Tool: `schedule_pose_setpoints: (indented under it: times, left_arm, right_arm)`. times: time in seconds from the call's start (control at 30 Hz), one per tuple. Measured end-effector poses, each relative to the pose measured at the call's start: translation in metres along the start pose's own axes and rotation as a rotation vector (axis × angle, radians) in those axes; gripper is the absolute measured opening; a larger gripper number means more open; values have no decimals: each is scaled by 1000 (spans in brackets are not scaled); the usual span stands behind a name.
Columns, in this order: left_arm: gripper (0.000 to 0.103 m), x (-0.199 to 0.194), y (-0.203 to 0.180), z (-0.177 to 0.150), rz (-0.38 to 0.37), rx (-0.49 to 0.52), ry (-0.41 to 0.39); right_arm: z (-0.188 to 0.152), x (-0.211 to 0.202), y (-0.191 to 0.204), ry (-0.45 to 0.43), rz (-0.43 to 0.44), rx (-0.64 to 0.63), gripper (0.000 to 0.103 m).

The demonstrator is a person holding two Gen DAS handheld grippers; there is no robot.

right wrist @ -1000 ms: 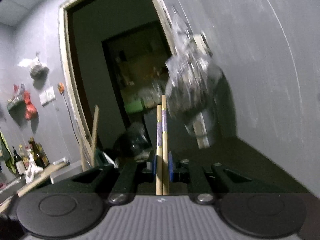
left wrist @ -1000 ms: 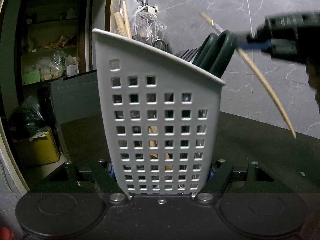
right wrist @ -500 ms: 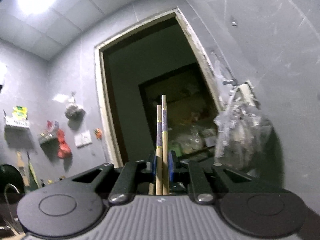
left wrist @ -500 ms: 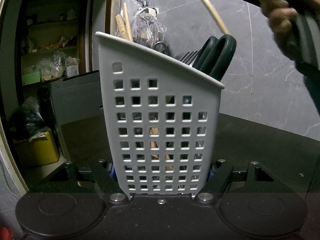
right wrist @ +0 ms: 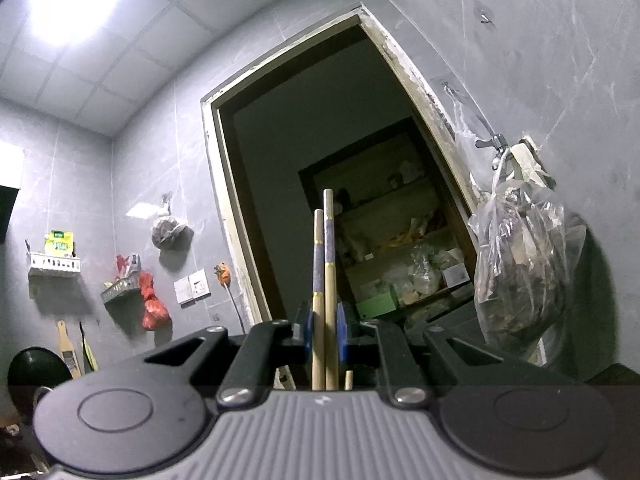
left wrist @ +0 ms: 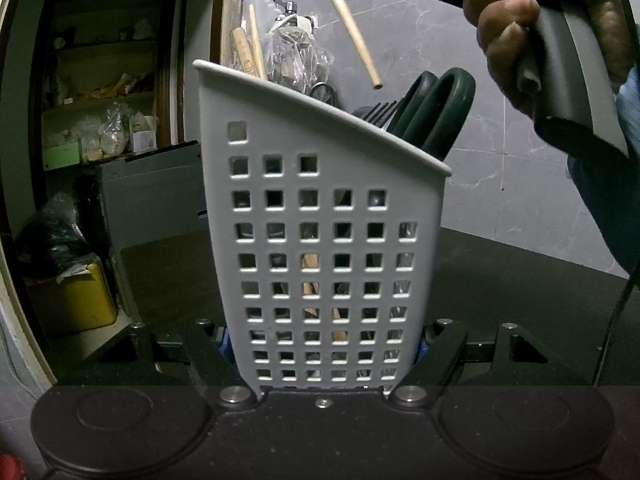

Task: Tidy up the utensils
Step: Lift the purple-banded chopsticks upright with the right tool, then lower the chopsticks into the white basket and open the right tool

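Observation:
My left gripper (left wrist: pixel 323 344) is shut on the base of a white perforated utensil holder (left wrist: pixel 320 220) that stands upright on the dark table. In it stand dark green scissor handles (left wrist: pixel 440 108), a fork (left wrist: pixel 376 112) and wooden utensils (left wrist: pixel 250 48). My right gripper (right wrist: pixel 325 332) is shut on a pair of wooden chopsticks (right wrist: pixel 326 280) with purple bands. In the left wrist view the chopsticks (left wrist: pixel 348 24) slant down from above, their tip just over the holder's open top. The person's hand (left wrist: pixel 540 28) holds the right gripper at the upper right.
The dark table (left wrist: pixel 520 280) runs behind the holder to a grey tiled wall (left wrist: pixel 440 32). A plastic bag (right wrist: pixel 520 264) hangs from a tap on the wall. A doorway (right wrist: pixel 360 200) with shelves lies beyond, and a yellow bin (left wrist: pixel 72 296) sits on the floor at left.
My right gripper has swung up and over the holder, turning the chopsticks from level to steeply tip-down above its opening. The left gripper and the holder have stayed still.

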State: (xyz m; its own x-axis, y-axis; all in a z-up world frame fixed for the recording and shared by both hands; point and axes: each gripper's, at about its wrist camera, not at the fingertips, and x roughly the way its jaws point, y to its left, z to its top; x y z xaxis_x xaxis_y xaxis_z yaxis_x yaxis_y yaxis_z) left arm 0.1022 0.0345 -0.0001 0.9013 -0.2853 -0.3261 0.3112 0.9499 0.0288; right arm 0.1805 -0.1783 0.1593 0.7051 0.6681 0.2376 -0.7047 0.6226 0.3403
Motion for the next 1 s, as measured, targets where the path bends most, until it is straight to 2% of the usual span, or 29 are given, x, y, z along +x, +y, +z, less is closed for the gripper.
schedule_pose_setpoints:
  times: [0.33, 0.77, 1.0]
  left_arm:
    - [77, 0, 0, -1, -1, 1, 0]
    - [77, 0, 0, -1, 0, 1, 0]
    - [77, 2, 0, -2, -1, 0, 2]
  right_arm:
    - [-33, 6, 3, 35, 21, -15, 14]
    - [-66, -21, 2, 49, 60, -52, 15]
    - [-72, -38, 5, 134, 26, -100, 16]
